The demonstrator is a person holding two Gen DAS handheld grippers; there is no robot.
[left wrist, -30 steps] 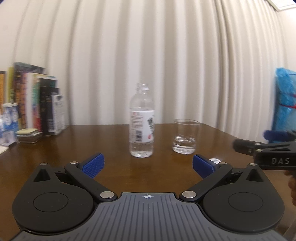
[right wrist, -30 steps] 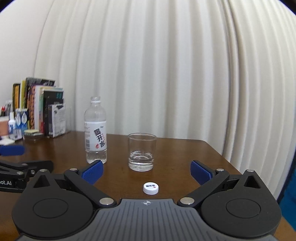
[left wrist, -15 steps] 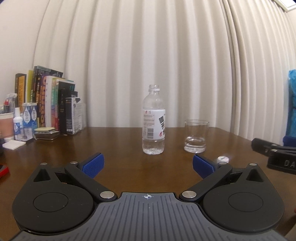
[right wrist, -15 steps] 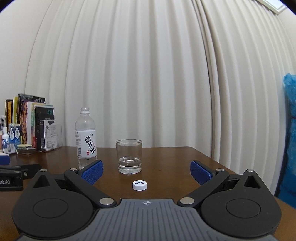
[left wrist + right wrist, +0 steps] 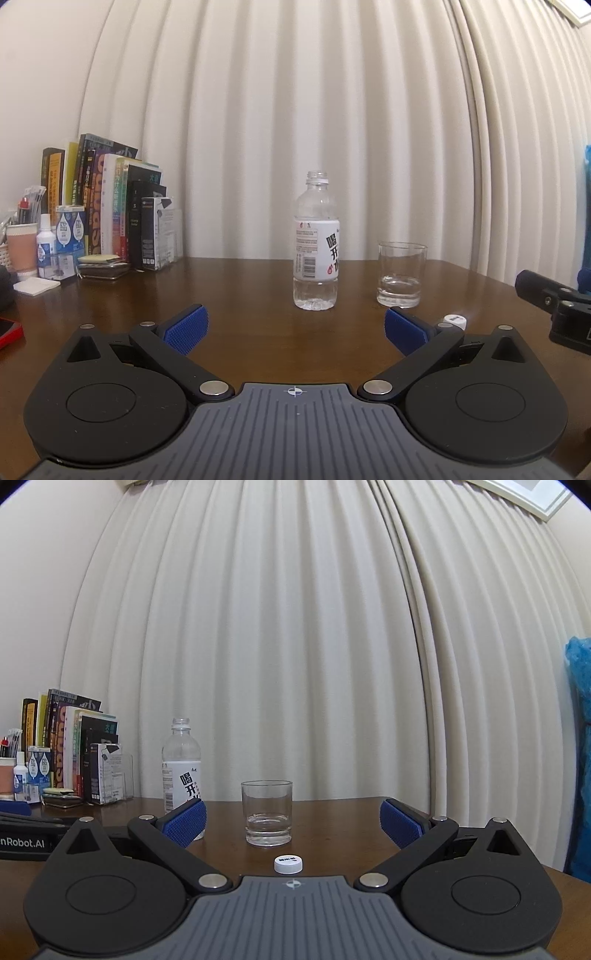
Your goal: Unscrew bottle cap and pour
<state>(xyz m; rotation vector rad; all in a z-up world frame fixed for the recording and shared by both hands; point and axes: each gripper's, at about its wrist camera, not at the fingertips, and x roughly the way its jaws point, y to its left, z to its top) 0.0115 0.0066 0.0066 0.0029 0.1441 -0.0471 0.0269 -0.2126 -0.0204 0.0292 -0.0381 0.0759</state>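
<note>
The bottle (image 5: 316, 243) stood upright near the middle of the table (image 5: 240, 295), and its top was open with no lid on it. Only a little water sat at the bottom of it. The white cap (image 5: 288, 864) lay flat on the wood, just in front of the glass (image 5: 266, 813). The glass stood just to the right of the bottle and had a little water in its bottom. So the cap looked already off and the pouring looked done, and there seemed to be almost nothing left to do.

The left gripper (image 5: 293, 330) had its blue fingers wide apart and held nothing. The right gripper (image 5: 293, 821) was also spread wide and empty. Both were back from the bottle and the glass. Books (image 5: 107, 206) stood at the far left of the table.
</note>
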